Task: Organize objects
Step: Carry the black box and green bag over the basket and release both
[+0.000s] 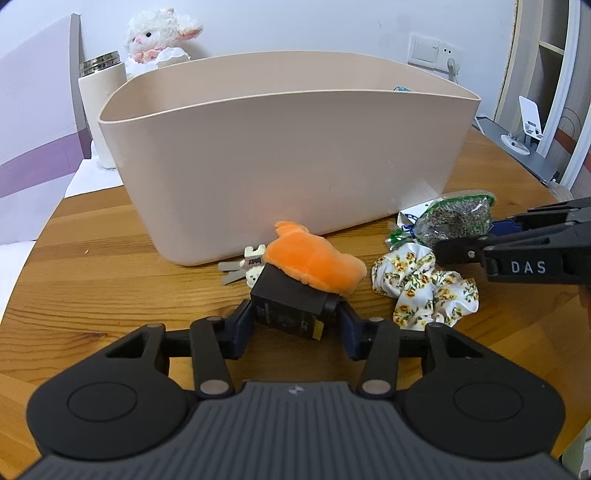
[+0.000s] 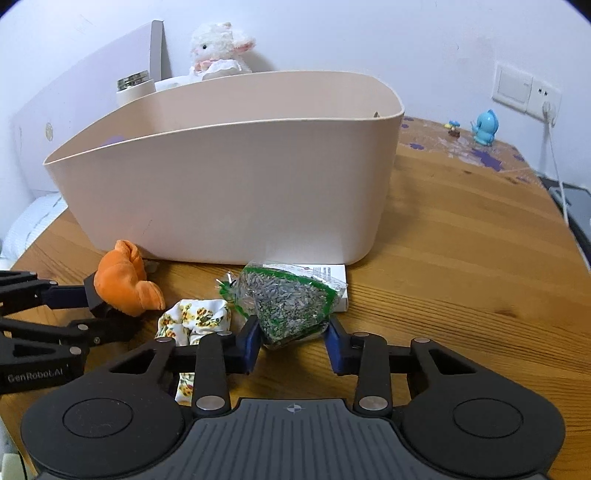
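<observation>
A large beige bin [image 1: 280,147] stands on the wooden table; it also shows in the right wrist view [image 2: 229,177]. My left gripper [image 1: 295,314] is open with its jaws on either side of a black box [image 1: 291,304], touching or nearly so. An orange plush toy [image 1: 314,260] lies on top of the box. My right gripper [image 2: 293,334] is open around the near end of a clear bag of dried lavender [image 2: 288,302]. A floral scrunchie [image 1: 421,284] lies between the two grippers, also visible in the right wrist view [image 2: 195,317].
A small white figure with metal keys [image 1: 245,267] lies by the bin's base. A white box [image 2: 328,275] lies under the lavender bag. A white bottle [image 1: 99,96] and a lamb plush [image 1: 159,33] stand behind the bin. A blue toy [image 2: 485,127] stands far right.
</observation>
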Tool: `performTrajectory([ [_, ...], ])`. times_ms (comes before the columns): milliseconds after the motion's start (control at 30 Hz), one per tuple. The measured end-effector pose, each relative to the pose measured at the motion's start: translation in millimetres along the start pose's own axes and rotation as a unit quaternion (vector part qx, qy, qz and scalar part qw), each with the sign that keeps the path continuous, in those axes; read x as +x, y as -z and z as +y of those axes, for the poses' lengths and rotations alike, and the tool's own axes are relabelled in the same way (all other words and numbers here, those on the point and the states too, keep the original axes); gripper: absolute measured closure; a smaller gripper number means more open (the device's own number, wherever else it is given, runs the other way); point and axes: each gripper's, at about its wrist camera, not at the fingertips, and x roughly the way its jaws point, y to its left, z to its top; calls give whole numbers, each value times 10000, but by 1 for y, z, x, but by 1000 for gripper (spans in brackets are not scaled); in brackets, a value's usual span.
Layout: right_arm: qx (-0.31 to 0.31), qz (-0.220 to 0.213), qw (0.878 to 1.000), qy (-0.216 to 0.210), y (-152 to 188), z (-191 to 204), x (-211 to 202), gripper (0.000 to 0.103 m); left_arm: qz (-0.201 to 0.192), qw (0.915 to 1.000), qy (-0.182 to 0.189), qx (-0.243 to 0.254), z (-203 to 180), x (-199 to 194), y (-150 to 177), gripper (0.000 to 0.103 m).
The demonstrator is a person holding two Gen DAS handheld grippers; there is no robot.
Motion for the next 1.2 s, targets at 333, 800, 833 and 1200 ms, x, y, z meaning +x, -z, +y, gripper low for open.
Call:
performTrajectory([
  [333,-106,-281,9995,82,1,7,-37,71,-86,9998,-190,8,5,-30,5,53],
  [800,-185,-916,9955,143,-21,20,-90,71,-753,9968,-249,-26,13,-87,-21,53],
  [833,-191,-986,9948,167,-26,20,-94,71,-857,9960,-267,-20,14,-91,-27,53],
  [1200,-274,-1582,9866,286,-95,19,-101,71,-1621,9845,-658,131,11,-95,-98,53],
])
